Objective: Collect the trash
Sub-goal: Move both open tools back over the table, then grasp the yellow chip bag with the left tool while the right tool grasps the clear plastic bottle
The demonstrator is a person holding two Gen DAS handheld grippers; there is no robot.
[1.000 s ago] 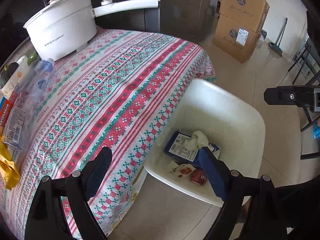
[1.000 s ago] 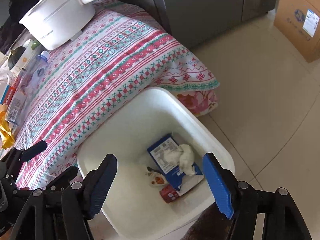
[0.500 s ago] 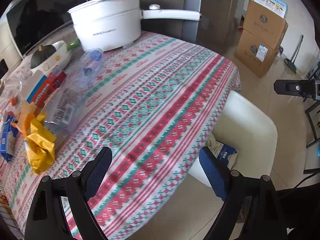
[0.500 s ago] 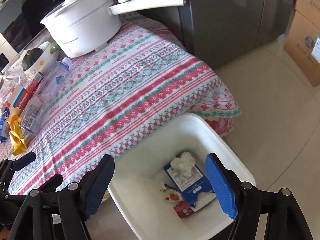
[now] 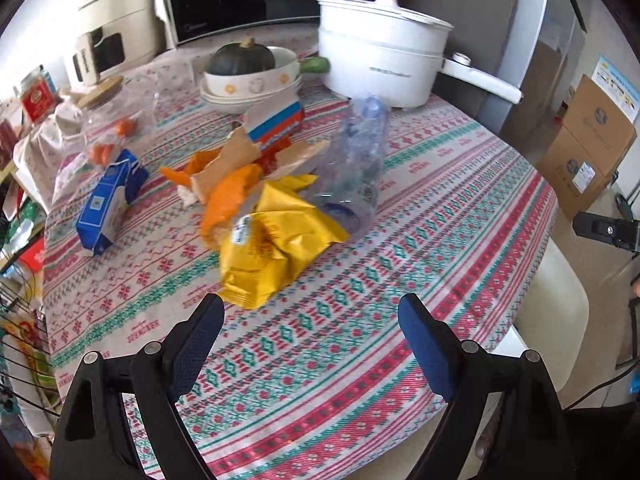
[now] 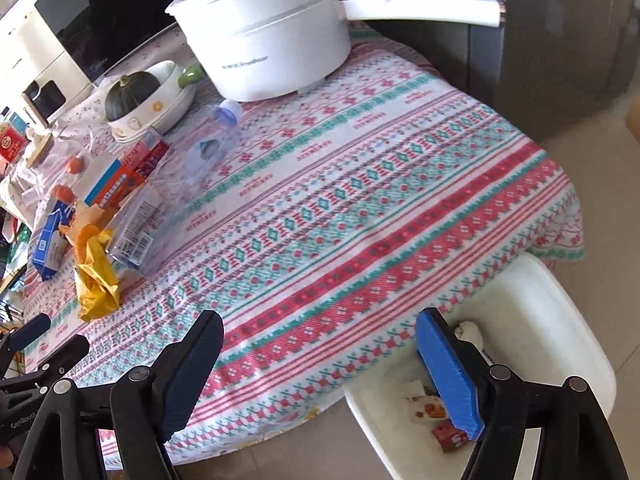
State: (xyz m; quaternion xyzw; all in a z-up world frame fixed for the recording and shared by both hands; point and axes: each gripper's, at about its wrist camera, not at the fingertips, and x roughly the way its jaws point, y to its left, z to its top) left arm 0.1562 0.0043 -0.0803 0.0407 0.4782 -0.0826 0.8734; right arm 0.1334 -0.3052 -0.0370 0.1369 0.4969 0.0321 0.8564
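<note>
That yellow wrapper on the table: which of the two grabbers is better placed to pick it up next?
Probably the left gripper: open and empty, the yellow wrapper lies just ahead of it. From the right gripper, open too, it lies far off to one side.

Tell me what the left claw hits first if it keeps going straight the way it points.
Probably the bare patterned tablecloth: the open, empty left claw tilts down at it, the crumpled yellow wrapper lying just beyond. Depth is unclear.

Tiled floor (image 6: 592, 152), patterned tablecloth (image 5: 440, 208)

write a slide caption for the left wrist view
Open left claw hovers above the patterned tablecloth, facing a yellow wrapper, clear plastic bottle and blue carton.
</note>
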